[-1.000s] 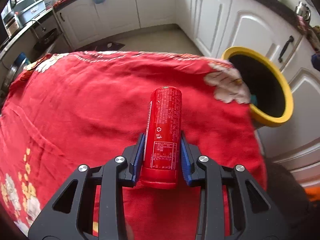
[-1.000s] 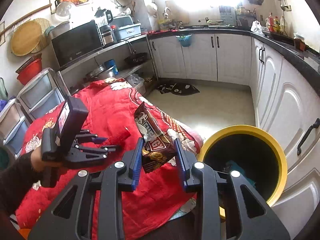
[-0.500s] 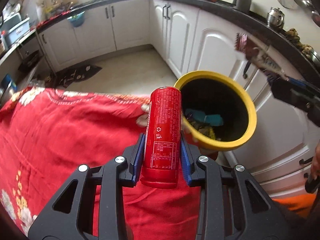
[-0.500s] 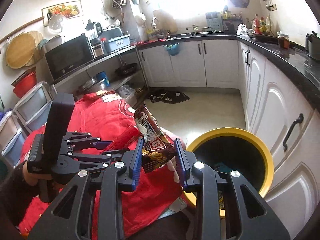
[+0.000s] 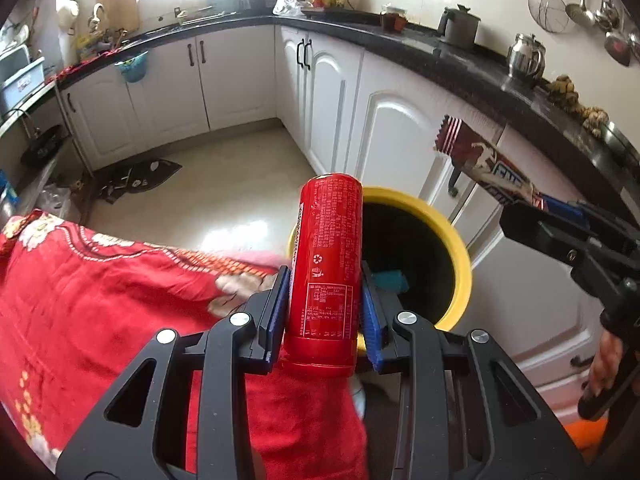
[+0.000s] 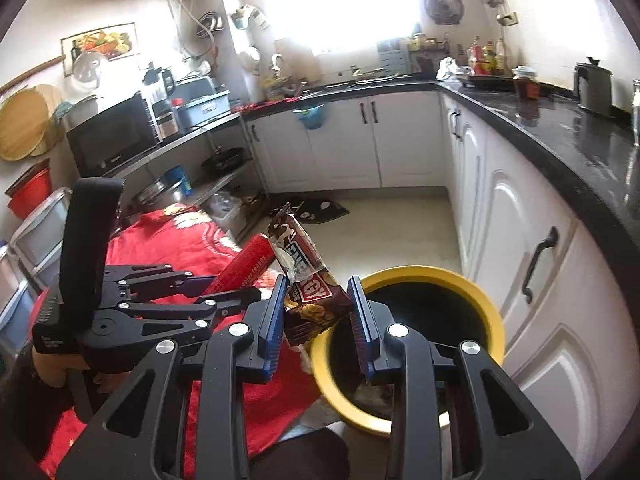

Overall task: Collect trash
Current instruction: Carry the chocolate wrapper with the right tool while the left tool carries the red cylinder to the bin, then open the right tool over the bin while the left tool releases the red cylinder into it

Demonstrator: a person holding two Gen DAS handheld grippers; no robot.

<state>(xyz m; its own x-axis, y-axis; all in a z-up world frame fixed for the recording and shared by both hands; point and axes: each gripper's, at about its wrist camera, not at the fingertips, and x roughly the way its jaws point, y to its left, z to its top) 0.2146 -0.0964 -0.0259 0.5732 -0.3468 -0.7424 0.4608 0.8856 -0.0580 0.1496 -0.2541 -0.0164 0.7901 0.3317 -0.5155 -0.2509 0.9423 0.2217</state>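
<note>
Left wrist view: the left gripper (image 5: 326, 312) has its blue-padded jaws narrowed onto a red can (image 5: 326, 264), pinching it by the lower half so the can stands up along the fingers. Just past the can is the yellow-rimmed bin (image 5: 460, 256), its dark mouth holding some trash. The red flowered cloth (image 5: 100, 300) covers the desk to the left. At the right edge the right gripper (image 5: 544, 208) reaches in with a brown snack wrapper (image 5: 480, 160) held above the bin.

Right wrist view: the jaws are partly closed on the wrapper's lower end, pads pressing its sides, while the wrapper sticks up and leans left. The bin sits directly beneath and beyond them.
</note>
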